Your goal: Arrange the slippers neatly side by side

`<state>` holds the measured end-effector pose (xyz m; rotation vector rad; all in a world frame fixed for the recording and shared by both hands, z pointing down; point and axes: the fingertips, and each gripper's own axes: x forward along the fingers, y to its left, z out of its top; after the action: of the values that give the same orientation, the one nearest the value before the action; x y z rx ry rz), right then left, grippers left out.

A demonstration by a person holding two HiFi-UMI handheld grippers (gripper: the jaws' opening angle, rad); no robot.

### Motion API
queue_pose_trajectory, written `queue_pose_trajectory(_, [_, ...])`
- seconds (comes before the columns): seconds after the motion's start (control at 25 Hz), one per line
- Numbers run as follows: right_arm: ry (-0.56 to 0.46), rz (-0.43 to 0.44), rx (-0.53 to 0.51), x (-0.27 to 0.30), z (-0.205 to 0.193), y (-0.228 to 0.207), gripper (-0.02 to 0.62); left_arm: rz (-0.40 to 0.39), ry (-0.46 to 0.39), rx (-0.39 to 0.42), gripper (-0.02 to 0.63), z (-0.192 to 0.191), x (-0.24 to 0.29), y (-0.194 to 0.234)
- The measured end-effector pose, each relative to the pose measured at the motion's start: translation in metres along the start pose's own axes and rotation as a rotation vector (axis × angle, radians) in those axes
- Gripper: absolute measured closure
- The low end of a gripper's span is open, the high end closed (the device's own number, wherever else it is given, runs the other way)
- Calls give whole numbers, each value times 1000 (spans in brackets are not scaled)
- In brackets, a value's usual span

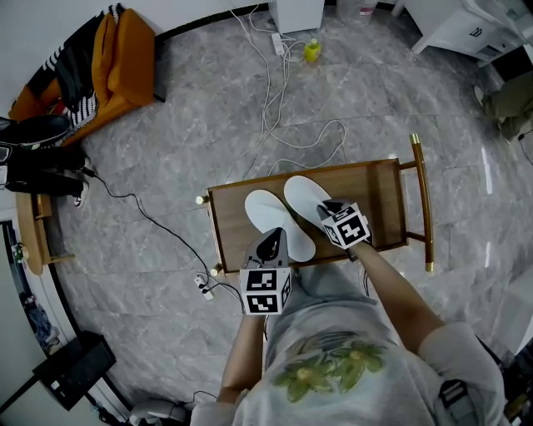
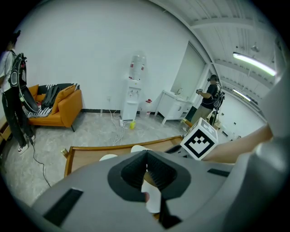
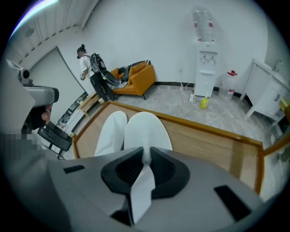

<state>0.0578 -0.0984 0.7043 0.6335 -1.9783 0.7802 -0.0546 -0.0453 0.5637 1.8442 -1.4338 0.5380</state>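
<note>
white oval slippers point(image 1: 265, 210), wooden tray point(image 1: 379, 200)

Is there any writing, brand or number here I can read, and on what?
No readable text anywhere.
Left cube, right cube: black-and-white square patterns only, no letters.
Cabinet: a small dark mark, too small to read.

White cables point(image 1: 268, 98) are lying on the grey floor point(image 1: 158, 158). An orange sofa point(image 1: 125, 58) and a water dispenser point(image 3: 205, 68) are standing against the white wall point(image 2: 90, 50). Ceiling lights point(image 2: 253, 63) are shining.
</note>
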Motion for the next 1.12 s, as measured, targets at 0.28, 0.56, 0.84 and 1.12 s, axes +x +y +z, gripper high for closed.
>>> queue_pose_trajectory(0.28, [-50,-44,204,-6,0,-2,552,-3,0,16,591,2,4,-3])
queue_pose_trajectory(0.56, [-88,-119,359,-11,-1,-13,552,-8,7,24,591,0,6,-6])
queue_pose_trajectory(0.84, [-95,-128,577,-12,-14,-17,552,-10,19,28,591,-6,2,-7])
queue_pose_trajectory(1.12, [-100,-133,551,-3,-20,-17,543,-12,30,31,591,-9,4,-7])
